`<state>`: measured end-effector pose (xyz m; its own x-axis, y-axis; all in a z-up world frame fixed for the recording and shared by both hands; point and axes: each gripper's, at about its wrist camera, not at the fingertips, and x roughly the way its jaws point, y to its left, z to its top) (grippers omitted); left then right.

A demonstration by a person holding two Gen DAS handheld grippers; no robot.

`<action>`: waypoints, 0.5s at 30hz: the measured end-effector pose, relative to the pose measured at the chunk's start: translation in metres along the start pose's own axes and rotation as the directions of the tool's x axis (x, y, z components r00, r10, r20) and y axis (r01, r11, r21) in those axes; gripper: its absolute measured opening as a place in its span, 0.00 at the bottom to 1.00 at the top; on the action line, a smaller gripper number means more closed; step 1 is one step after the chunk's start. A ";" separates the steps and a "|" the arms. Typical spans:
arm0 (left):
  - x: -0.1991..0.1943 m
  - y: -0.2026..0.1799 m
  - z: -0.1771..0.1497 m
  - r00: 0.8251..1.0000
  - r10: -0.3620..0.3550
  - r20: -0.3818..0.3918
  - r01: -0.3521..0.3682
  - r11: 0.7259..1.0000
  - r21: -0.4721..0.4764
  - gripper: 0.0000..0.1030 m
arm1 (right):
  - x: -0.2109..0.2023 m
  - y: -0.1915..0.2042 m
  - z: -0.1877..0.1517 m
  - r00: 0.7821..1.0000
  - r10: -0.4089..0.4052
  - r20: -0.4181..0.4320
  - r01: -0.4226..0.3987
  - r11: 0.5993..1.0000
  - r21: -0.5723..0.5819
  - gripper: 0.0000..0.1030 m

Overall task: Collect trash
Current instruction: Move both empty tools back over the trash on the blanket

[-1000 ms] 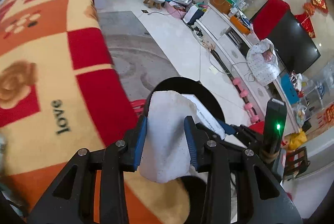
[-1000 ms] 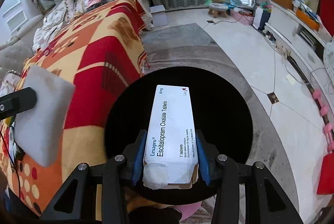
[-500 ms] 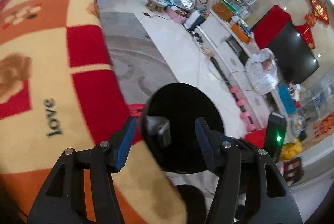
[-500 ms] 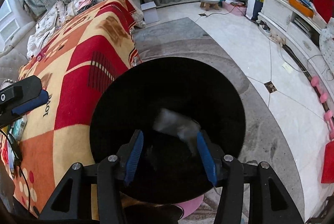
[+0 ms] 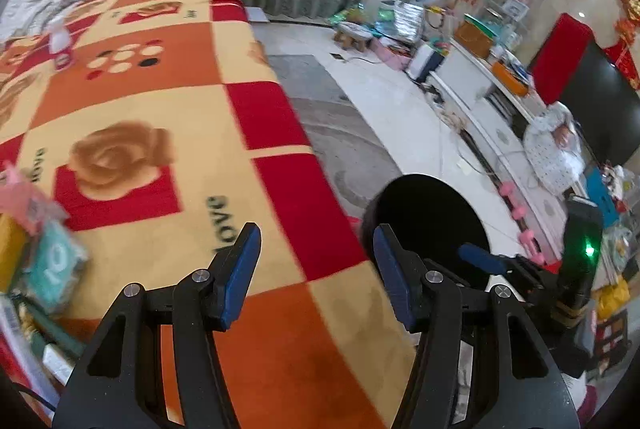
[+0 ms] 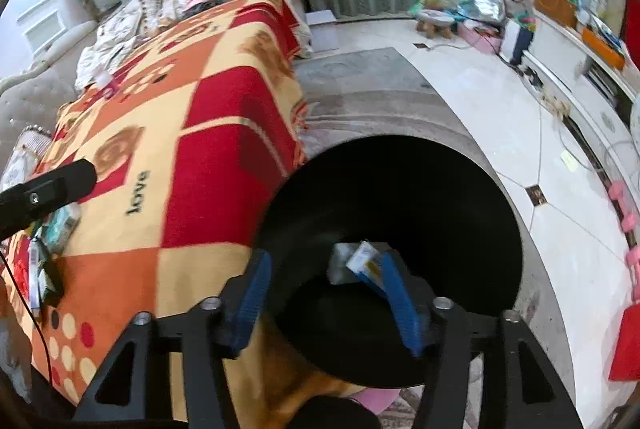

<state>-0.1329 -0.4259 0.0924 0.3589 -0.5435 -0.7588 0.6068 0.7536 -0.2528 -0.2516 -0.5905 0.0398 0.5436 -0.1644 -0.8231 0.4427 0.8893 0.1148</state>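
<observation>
- Jaws of right gripper [image 6: 326,295] spread, just been widening, nothing pinched; left gripper [image 5: 316,275] likewise parted and bare.
- Directly beyond right pads: black bin [image 6: 496,213], smooth round rim, dropped packet [image 6: 362,257] inside (light, thin card, crushable).
- Ahead-left of left gripper: teal tissue pack [image 5: 54,269], soft, squashy; best pinched across flat sides.
- Farther: fuzzy chequered blanket [image 5: 168,109].

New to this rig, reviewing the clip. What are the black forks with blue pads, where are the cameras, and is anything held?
No robot: a person carries handheld tongs, one per hand, each with a fisheye camera looking along its fingers. The left tongs hang over the patchwork blanket; the right tongs hang over the black bin, where a small box lies inside. Both have just been opening and hold nothing. Packets lie on the blanket at the left view's edge.
</observation>
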 end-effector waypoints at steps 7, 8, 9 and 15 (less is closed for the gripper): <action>-0.023 0.033 -0.011 0.995 0.097 0.026 -0.096 0.995 -0.027 0.56 | -0.005 0.047 0.005 0.999 0.040 0.010 -0.039 0.996 -0.084 0.66; -0.027 0.039 -0.013 0.993 0.111 0.031 -0.110 0.993 -0.033 0.56 | -0.006 0.053 0.006 0.999 0.046 0.012 -0.045 0.995 -0.093 0.66; -0.031 0.043 -0.014 0.992 0.122 0.036 -0.121 0.992 -0.034 0.56 | -0.006 0.061 0.007 0.998 0.055 0.014 -0.053 0.993 -0.104 0.66; -0.059 0.073 -0.025 0.981 0.186 0.064 -0.182 0.981 -0.061 0.56 | -0.010 0.098 0.009 0.994 0.103 0.041 -0.095 0.984 -0.150 0.66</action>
<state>-0.1275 -0.3296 0.1032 0.5101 -0.4169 -0.7523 0.4868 0.8611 -0.1470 -0.2072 -0.5056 0.0639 0.6151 -0.0897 -0.7833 0.2769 0.9548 0.1081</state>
